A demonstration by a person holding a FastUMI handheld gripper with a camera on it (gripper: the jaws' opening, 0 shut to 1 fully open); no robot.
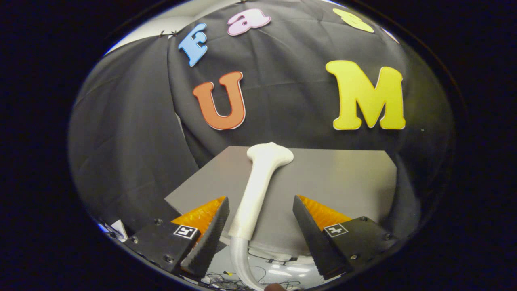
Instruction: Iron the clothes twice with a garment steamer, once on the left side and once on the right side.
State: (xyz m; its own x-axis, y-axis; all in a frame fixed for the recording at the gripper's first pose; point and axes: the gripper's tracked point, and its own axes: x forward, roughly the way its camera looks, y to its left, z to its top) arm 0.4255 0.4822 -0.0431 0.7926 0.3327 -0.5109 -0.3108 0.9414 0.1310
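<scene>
Grey garment [343, 182] lies flat on the table, beyond your fingers. White garment steamer [258, 190] lies on it, head away from you, handle running back between the fingers, nearer the left one; its hose [242, 262] curves off below. Your gripper [261, 208] stands open, neither finger touching the steamer.

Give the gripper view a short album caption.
Open gripper straddling a white garment steamer lying on a grey board.

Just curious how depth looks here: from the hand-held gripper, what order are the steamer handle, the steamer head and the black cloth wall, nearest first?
1. Steamer handle, between the open fingers.
2. Steamer head, beyond the fingers, over the grey board.
3. Black cloth wall, behind the board.
</scene>
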